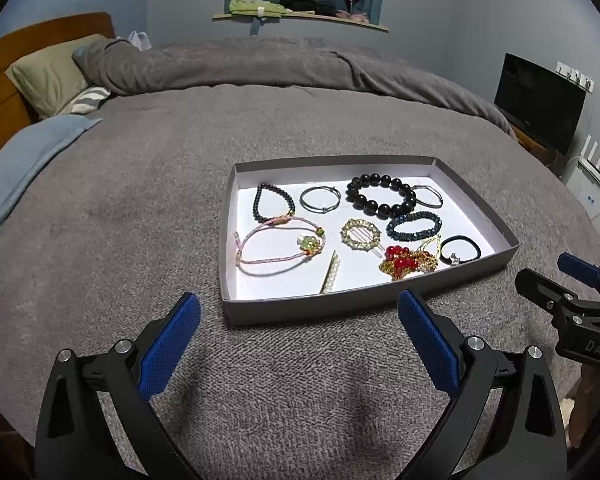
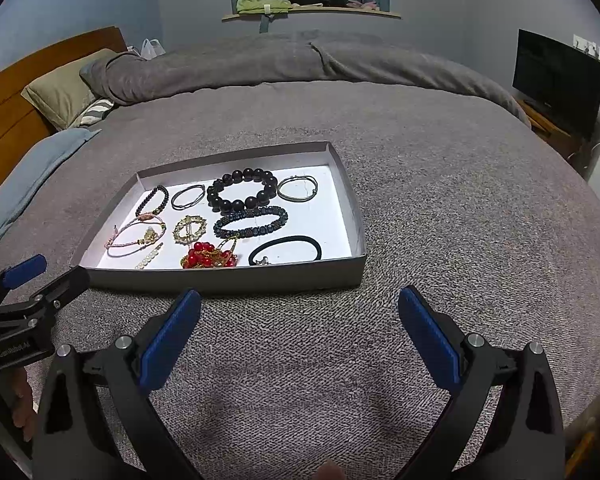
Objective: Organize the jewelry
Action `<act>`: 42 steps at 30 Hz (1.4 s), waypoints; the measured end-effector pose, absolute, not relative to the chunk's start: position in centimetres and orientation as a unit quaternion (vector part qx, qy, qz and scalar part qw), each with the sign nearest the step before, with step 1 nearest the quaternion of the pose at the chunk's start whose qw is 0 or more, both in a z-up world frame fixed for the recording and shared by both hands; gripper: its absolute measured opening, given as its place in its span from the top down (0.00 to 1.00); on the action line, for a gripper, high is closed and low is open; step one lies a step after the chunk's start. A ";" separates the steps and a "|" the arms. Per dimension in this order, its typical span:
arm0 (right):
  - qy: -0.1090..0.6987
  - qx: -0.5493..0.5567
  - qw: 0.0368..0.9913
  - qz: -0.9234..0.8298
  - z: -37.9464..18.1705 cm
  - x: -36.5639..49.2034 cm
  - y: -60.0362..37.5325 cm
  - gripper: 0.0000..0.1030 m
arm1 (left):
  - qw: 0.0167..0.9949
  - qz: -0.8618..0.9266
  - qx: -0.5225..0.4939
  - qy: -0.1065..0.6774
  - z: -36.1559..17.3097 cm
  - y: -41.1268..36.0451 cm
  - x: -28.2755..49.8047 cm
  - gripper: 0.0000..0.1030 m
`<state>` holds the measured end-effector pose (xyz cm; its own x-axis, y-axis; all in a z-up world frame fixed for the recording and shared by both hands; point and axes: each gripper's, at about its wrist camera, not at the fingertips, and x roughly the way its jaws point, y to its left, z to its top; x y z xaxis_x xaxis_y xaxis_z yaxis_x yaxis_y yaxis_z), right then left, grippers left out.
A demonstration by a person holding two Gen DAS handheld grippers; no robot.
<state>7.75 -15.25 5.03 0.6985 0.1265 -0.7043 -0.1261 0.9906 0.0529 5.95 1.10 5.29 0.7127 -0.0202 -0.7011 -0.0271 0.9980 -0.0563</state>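
A shallow grey box tray [image 1: 340, 308] [image 2: 228, 280] with a white floor lies on the grey bed cover. It holds several pieces: a big black bead bracelet [image 1: 382, 196] [image 2: 242, 190], a dark blue bead bracelet [image 1: 414, 226] [image 2: 252, 222], a pink cord bracelet [image 1: 278, 246] [image 2: 136, 236], a red and gold bead piece [image 1: 404, 262] [image 2: 208, 258], a black hair tie [image 1: 460, 250] [image 2: 286, 250] and a pearl clip [image 1: 330, 278]. My left gripper [image 1: 300, 312] is open and empty just short of the tray's near wall. My right gripper [image 2: 300, 306] is open and empty, near the tray's near right corner.
The bed cover [image 1: 140, 220] spreads all round the tray. Pillows [image 1: 52, 76] and a wooden headboard [image 1: 0, 92] are at the far left. A dark TV [image 1: 540, 100] stands on a stand at the right. A shelf [image 1: 300, 16] with clothes is on the far wall.
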 end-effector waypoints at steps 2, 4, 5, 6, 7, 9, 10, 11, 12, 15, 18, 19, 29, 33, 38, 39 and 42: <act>0.383 0.001 0.921 0.069 5.1 7.7 -15.3 0.05 | 0.925 0.002 -0.030 0.379 5.3 1.1 5.9 0.05; 0.381 0.000 0.922 0.068 5.1 7.7 -15.3 0.05 | 0.925 0.002 -0.029 0.379 5.3 1.1 5.9 0.05; 0.380 0.000 0.922 0.068 5.1 7.7 -15.3 0.05 | 0.925 0.003 -0.029 0.378 5.3 1.1 5.9 0.05; 0.380 0.000 0.922 0.069 5.1 7.7 -15.3 0.05 | 0.925 0.003 -0.029 0.378 5.3 1.1 5.9 0.05; 0.381 0.000 0.922 0.069 5.1 7.7 -15.3 0.05 | 0.925 0.003 -0.029 0.378 5.3 1.1 5.9 0.05; 0.380 0.000 0.923 0.068 5.1 7.7 -15.3 0.05 | 0.925 0.002 -0.028 0.379 5.3 1.1 5.9 0.05; 0.380 0.000 0.922 0.068 5.1 7.7 -15.3 0.05 | 0.925 0.002 -0.029 0.379 5.3 1.1 5.9 0.05; 0.380 0.000 0.922 0.069 5.1 7.7 -15.3 0.05 | 0.925 0.003 -0.029 0.379 5.3 1.1 5.9 0.05; 0.380 0.000 0.922 0.068 5.1 7.7 -15.3 0.05 | 0.925 0.003 -0.028 0.378 5.3 1.1 5.9 0.05; 0.380 -0.001 0.923 0.068 5.1 7.7 -15.3 0.05 | 0.925 0.003 -0.029 0.378 5.3 1.1 5.9 0.05; 0.380 0.000 0.923 0.069 5.1 7.7 -15.3 0.05 | 0.925 0.003 -0.028 0.379 5.3 1.1 5.9 0.05; 0.379 -0.001 0.923 0.068 5.1 7.7 -15.3 0.05 | 0.925 0.003 -0.028 0.379 5.3 1.1 5.9 0.05; 0.378 -0.001 0.923 0.068 5.2 7.6 -15.3 0.05 | 0.925 0.003 -0.026 0.379 5.3 1.2 5.9 0.05; 0.378 -0.001 0.923 0.068 5.2 7.6 -15.3 0.05 | 0.925 0.002 -0.025 0.380 5.3 1.2 5.8 0.05; 0.378 -0.002 0.924 0.068 5.2 7.6 -15.2 0.05 | 0.925 0.004 -0.024 0.379 5.2 1.3 5.8 0.05; 0.378 -0.002 0.923 0.068 5.2 7.6 -15.3 0.05 | 0.925 0.004 -0.024 0.379 5.2 1.3 5.8 0.05; 0.377 -0.002 0.924 0.068 5.2 7.6 -15.2 0.05 | 0.925 0.007 -0.022 0.379 5.2 1.3 5.8 0.05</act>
<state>7.59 -15.22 5.21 0.7065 0.1237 -0.6968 -0.1270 0.9908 0.0472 5.80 1.27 5.20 0.7131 -0.0041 -0.7010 -0.0288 0.9990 -0.0351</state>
